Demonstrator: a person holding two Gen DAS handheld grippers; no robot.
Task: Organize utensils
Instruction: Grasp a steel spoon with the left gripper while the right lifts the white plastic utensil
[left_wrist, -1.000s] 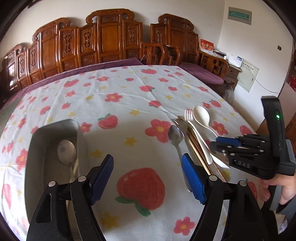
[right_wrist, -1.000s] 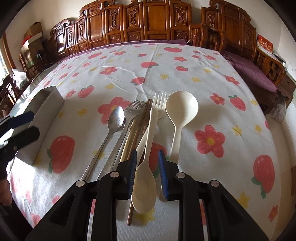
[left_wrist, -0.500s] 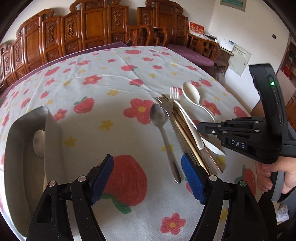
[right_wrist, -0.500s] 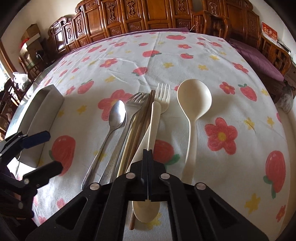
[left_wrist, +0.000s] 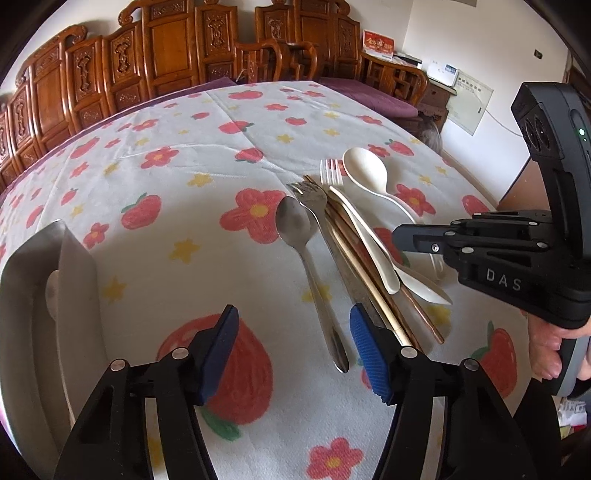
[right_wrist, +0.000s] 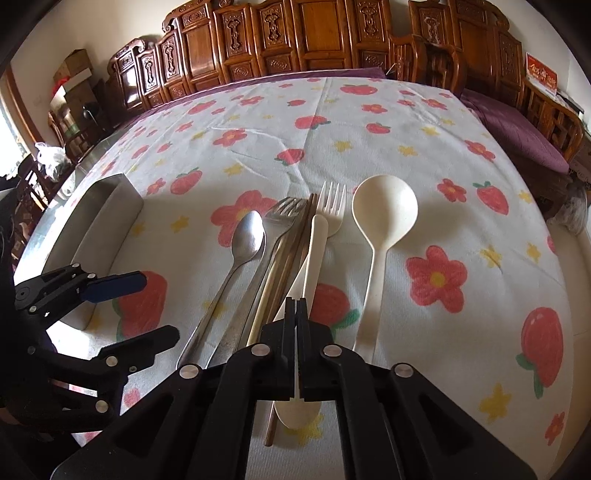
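Observation:
A row of utensils lies on the strawberry-print cloth: a metal spoon (left_wrist: 295, 225), a metal fork (left_wrist: 314, 195), chopsticks (left_wrist: 364, 269), a cream fork (right_wrist: 332, 199) and a large cream spoon (right_wrist: 384, 210). My right gripper (right_wrist: 297, 306) is shut on the handle of a small cream spoon (right_wrist: 317, 251), whose bowl points back under the gripper. My left gripper (left_wrist: 293, 347) hangs low over the metal spoon's handle end. Its jaws are closing, with the handle tip between the blue pads (left_wrist: 365, 350) but untouched.
A steel container (left_wrist: 22, 295) stands at the left edge with a spoon (left_wrist: 51, 291) inside it. Carved wooden chairs (right_wrist: 314, 40) line the table's far side. A hand (left_wrist: 546, 347) holds the right gripper (left_wrist: 399, 236) at the right.
My right gripper closed on the small cream spoon's handle. My left gripper moved down and toward the utensils, and its jaws narrowed around the metal spoon's handle end.

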